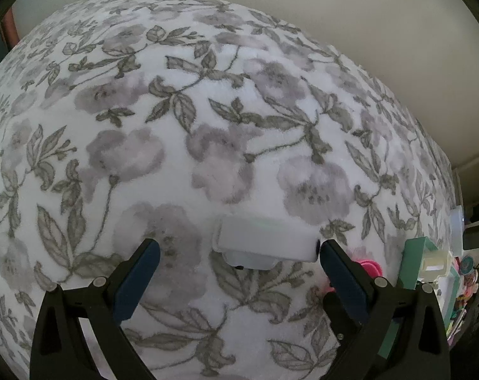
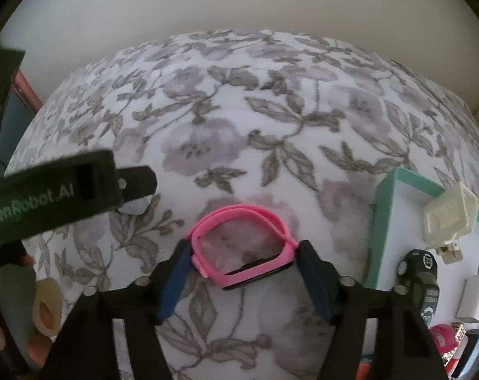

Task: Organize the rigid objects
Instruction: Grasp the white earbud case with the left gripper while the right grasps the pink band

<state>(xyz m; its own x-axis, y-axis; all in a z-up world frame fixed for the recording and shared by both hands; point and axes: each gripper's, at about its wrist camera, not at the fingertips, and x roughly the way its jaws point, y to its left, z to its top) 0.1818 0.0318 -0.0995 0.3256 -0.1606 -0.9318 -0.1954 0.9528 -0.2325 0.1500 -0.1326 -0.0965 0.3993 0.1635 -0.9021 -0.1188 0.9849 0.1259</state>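
Fleecy white bedding printed with grey leaves and mauve flowers (image 2: 227, 133) is lying under both tools. Right gripper (image 2: 242, 255) is straddling a pink rubbery watch band with a dark flat face (image 2: 239, 247); its blue pads are sitting against the loop's two sides, grasping it. Left gripper (image 1: 239, 250) is standing released, its jaws wide, with a smooth white plastic boxy block (image 1: 264, 242) touching its right fingertip. At the right, a mint-green tray (image 2: 382, 218) is holding a pale translucent case (image 2: 448, 218).
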